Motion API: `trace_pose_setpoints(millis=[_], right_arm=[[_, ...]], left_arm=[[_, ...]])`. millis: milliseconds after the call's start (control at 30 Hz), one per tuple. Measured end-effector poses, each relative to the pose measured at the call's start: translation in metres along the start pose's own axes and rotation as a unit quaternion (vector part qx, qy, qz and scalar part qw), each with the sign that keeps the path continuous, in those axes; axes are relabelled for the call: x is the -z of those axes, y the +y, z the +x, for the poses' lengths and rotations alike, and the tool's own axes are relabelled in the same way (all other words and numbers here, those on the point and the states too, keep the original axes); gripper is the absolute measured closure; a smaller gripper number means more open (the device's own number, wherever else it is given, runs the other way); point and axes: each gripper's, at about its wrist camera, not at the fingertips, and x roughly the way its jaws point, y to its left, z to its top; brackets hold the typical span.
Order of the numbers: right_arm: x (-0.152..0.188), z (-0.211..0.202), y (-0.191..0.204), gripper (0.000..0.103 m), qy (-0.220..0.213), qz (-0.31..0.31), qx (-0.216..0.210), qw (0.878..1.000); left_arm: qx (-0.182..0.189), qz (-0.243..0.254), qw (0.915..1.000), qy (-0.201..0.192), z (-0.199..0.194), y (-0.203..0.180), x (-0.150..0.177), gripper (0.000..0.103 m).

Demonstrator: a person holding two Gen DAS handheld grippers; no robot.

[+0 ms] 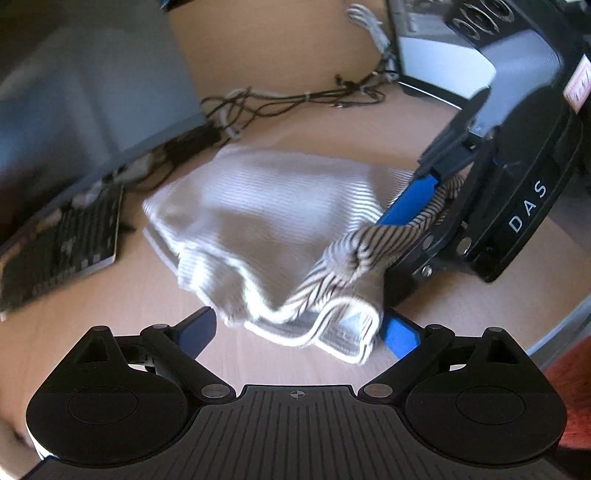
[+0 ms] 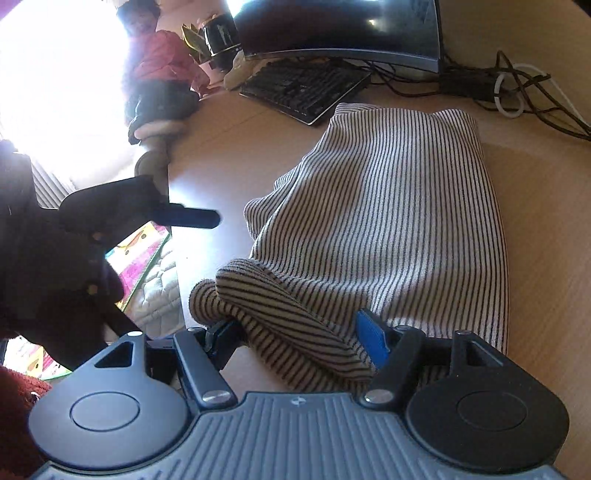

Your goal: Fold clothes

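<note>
The cream, dark-striped ribbed knit garment [image 2: 388,206] is seen partly folded (edges uneven), a bunched fold pinched by the right gripper [image 2: 299,332], the left gripper [image 1: 299,328] spread and empty.

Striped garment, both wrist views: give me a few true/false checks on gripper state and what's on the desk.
1. The right gripper has a bunch of the striped garment between its fingers. True.
2. The left gripper is clamped on the keyboard. False: it is open, with the garment's hem lying between its fingers.
3. The garment is plain red. False: it is light with thin dark stripes.
4. The keyboard lies on the desk beyond the garment, in front of a monitor. True.
</note>
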Motion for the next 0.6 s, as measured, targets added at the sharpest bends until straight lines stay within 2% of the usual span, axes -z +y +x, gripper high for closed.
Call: trace_pose_setpoints(millis=[267, 333, 467, 533, 600], right_arm=[[-0.009, 0.005, -0.013, 0.034, -0.004, 0.030, -0.022, 0.999], [-0.011, 0.002, -0.011, 0.034, -0.004, 0.021, -0.018, 1.000], [-0.015, -0.008, -0.003, 0.031, -0.015, -0.015, 0.014, 1.000], [-0.016, -0.020, 0.003, 0.021, -0.032, -0.058, 0.050, 0.997], [-0.016, -0.028, 0.012, 0.018, -0.047, -0.114, 0.083, 0.989]], left_arm=[[0.001, 0.011, 0.9999, -0.009, 0.010, -0.008, -0.008, 0.005], [0.005, 0.020, 0.9997, -0.013, 0.012, -0.011, -0.011, 0.012], [0.017, 0.010, 0.9996, -0.019, 0.016, -0.011, -0.014, 0.024], [0.022, -0.002, 0.9995, -0.022, 0.017, -0.009, -0.016, 0.030], [0.029, -0.033, 0.9988, -0.021, 0.019, 0.000, -0.016, 0.032]])
